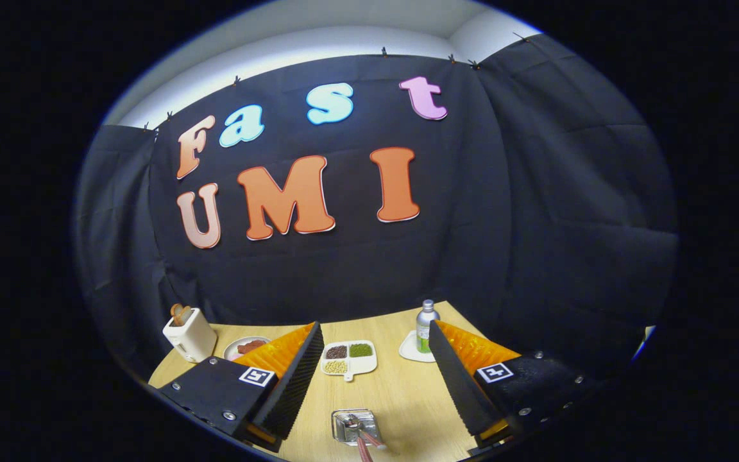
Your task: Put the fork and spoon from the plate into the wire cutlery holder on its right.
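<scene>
The gripper (374, 359) has its fingers wide apart, holding nothing. Between them, low and near – the wire cutlery holder (355, 427) with a spoon (351, 421) standing inside; beyond them lies a divided dish (349, 358).

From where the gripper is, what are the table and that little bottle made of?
The table looks like pale wood or a wood-look laminate: faint grain lines, matte surface. The bottle looks like brushed metal, with a dull silvery top above a green label. The open gripper hangs above the table, fingers wide apart, touching neither.
</scene>
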